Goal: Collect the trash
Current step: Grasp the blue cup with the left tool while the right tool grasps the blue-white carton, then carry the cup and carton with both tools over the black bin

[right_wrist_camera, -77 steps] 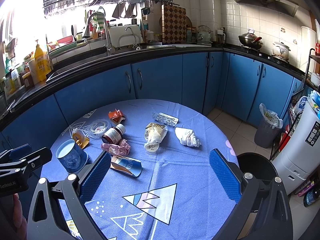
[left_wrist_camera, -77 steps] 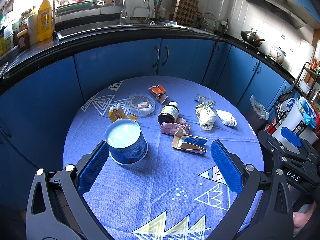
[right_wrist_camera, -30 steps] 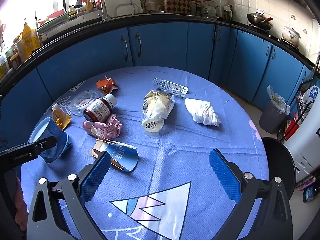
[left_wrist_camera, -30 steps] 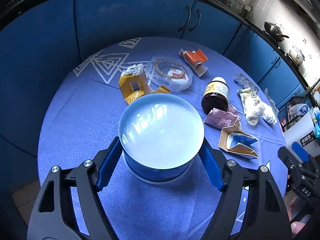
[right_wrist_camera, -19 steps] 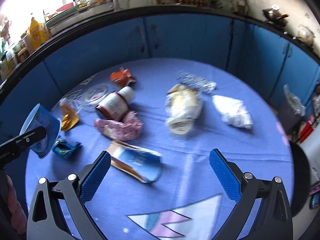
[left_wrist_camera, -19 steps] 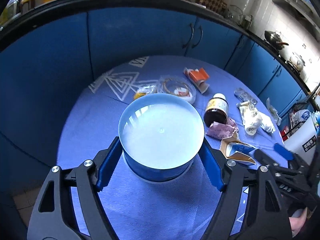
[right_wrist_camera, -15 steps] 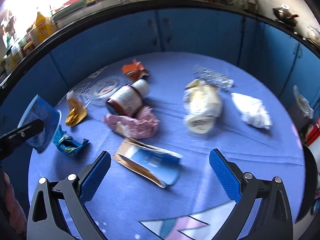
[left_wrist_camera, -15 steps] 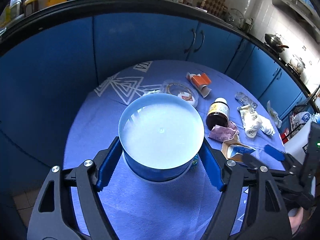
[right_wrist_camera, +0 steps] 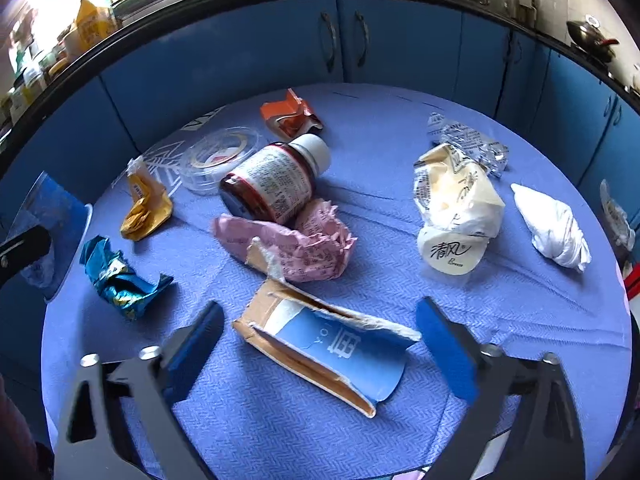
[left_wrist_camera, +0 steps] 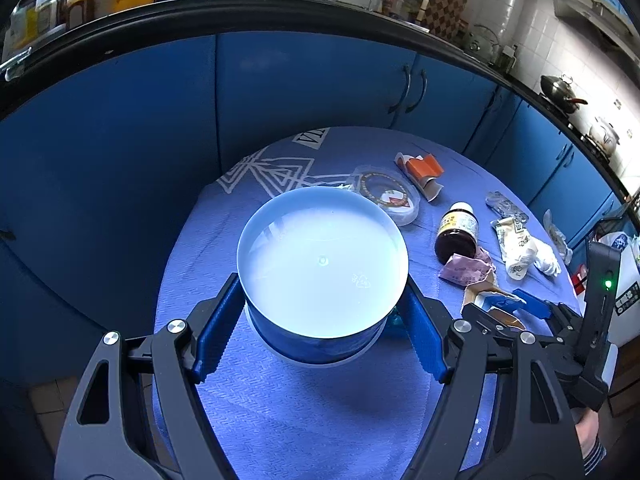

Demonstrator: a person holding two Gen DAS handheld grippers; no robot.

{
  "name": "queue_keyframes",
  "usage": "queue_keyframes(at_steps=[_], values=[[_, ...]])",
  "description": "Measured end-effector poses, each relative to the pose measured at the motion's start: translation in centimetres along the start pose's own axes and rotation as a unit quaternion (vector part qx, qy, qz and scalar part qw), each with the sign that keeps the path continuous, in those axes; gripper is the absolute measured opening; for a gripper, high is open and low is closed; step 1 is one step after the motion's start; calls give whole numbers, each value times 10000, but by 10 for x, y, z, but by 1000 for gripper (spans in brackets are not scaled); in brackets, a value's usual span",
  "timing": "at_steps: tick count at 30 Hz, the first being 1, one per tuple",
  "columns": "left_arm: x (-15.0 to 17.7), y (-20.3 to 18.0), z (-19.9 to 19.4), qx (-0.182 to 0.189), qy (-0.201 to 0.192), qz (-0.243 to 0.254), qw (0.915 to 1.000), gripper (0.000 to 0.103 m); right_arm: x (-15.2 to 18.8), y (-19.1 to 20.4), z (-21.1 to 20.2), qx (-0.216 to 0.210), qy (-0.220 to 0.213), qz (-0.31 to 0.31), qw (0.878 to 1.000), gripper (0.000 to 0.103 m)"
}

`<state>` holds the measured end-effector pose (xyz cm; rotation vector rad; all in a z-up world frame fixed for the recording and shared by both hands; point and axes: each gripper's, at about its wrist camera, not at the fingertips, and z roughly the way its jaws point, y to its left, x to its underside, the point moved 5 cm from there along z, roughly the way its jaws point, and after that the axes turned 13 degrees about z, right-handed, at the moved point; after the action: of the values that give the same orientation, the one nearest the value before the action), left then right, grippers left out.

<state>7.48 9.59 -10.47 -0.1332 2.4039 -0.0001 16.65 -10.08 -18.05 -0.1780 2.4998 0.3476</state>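
My left gripper (left_wrist_camera: pixel 322 334) is shut on a blue cup (left_wrist_camera: pixel 322 272) with a white inside, held above the near left of the round table (left_wrist_camera: pixel 280 412). The cup also shows at the left edge of the right wrist view (right_wrist_camera: pixel 48 216). My right gripper (right_wrist_camera: pixel 320 344) is open, its pads on either side of a torn blue-and-brown carton (right_wrist_camera: pixel 324 352) that lies on the cloth. Around it lie a crumpled blue wrapper (right_wrist_camera: pixel 120 276), pink paper (right_wrist_camera: pixel 296 244), a brown bottle (right_wrist_camera: pixel 276 180), a yellow wrapper (right_wrist_camera: pixel 146 204), a tissue pack (right_wrist_camera: pixel 456 208) and a white wad (right_wrist_camera: pixel 554 228).
A clear lid (right_wrist_camera: pixel 218 156), an orange wrapper (right_wrist_camera: pixel 288 116) and a foil blister pack (right_wrist_camera: pixel 466 138) lie toward the far side. Blue cabinets (left_wrist_camera: pixel 320 80) curve behind the table. The table's edge is close on the left.
My left gripper closed on the cup and lifted it off the table, uncovering the blue wrapper. My right gripper moved forward and down over the torn carton.
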Motion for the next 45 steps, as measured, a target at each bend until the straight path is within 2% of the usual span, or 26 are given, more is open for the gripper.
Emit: queue_keyframes(at_steps=[2, 3, 13, 22, 27, 34, 45], values=[[1, 0, 0, 9, 4, -8, 10000, 75, 1, 2, -4, -30, -33, -97, 9999, 80], [1, 0, 0, 5, 4, -3, 10000, 75, 1, 2, -7, -32, -63, -105, 9999, 61], [-2, -20, -13, 137, -122, 154, 9997, 75, 5, -22, -33, 34, -137, 26, 9999, 61], [-8, -87, -6, 564, -80, 705, 9959, 75, 5, -66, -63, 237, -395, 332, 9984, 61], [-11, -140, 2, 822, -31, 1143, 9900, 75, 6, -100, -81, 396, -584, 534, 9961, 61], [-24, -209, 2, 1108, -168, 1742, 9783, 75, 1, -159, -102, 671, -839, 996, 9892, 61], [-39, -304, 5, 1643, -171, 2315, 9587, 76, 0, -275, -149, 1422, -1313, 1790, 9646, 62]])
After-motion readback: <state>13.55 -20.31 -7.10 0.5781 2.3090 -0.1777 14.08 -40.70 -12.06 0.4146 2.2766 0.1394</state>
